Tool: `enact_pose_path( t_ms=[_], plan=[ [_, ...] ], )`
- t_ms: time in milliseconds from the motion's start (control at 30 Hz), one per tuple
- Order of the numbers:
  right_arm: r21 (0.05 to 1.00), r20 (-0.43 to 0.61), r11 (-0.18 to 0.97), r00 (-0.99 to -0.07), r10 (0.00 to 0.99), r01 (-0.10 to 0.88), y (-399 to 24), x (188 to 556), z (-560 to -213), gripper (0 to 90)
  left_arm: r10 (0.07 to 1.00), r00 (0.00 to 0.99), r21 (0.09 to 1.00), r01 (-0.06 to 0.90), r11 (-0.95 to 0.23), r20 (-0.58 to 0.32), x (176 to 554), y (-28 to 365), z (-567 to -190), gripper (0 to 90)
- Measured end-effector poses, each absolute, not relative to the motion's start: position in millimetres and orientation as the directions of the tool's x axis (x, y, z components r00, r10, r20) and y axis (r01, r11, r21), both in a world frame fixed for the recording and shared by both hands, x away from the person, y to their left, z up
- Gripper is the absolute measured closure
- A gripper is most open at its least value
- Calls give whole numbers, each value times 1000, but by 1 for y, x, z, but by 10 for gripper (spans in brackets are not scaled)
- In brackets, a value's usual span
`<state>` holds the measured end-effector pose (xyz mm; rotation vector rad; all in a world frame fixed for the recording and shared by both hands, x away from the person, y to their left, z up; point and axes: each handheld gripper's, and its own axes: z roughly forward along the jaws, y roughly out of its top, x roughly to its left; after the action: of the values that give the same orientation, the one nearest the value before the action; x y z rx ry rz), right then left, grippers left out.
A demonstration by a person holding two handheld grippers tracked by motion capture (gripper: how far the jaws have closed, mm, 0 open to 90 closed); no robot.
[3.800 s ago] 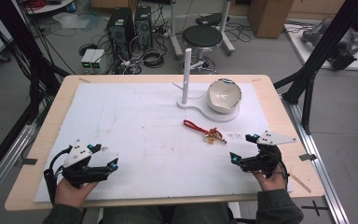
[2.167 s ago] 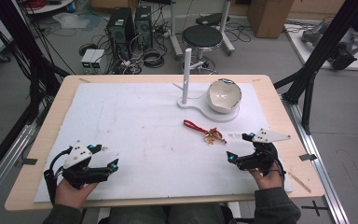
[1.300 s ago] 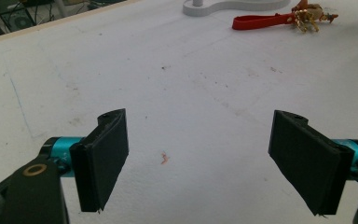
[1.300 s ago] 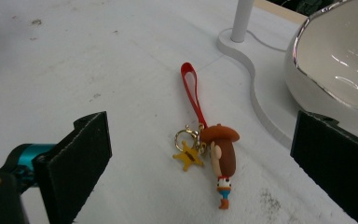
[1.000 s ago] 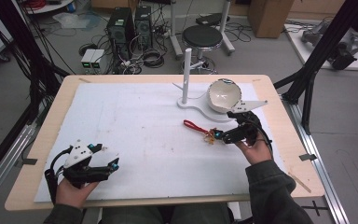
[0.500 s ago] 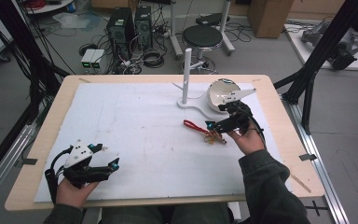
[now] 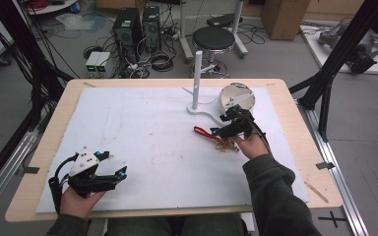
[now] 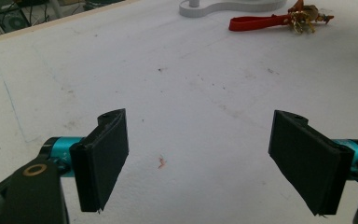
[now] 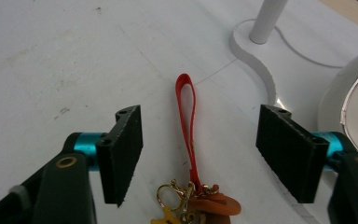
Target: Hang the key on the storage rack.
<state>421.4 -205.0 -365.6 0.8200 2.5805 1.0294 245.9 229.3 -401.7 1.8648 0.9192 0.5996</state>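
Red strap (image 9: 187, 126) with keys (image 9: 193, 205) lay on worktop (image 7: 147, 132) near stand (image 7: 197, 78); right gripper (image 9: 198, 149) had moved in from near edge, jaws wide apart straddling strap, likely about to grasp; left gripper (image 8: 198, 158) stayed parked, jaws open

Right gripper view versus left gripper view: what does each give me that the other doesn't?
The right gripper view alone has the open right claw straddling the red strap, with the mirror's rim beside it. The left gripper view alone has the open left claw over bare white mat. Both share the keychain and the white stand base.
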Motion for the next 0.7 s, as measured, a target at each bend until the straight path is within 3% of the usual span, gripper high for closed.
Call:
enact_pose_path(
  t_ms=[467,700],
  plan=[
    [610,24,640,-819,573,466,-195,436,-392,507,800,600,898,342,-277,19,246,230,-402,204],
    [596,33,642,-814,580,482,-192,437,-401,545,800,600,898,342,-277,18,246,230,-402,204]
  ],
)
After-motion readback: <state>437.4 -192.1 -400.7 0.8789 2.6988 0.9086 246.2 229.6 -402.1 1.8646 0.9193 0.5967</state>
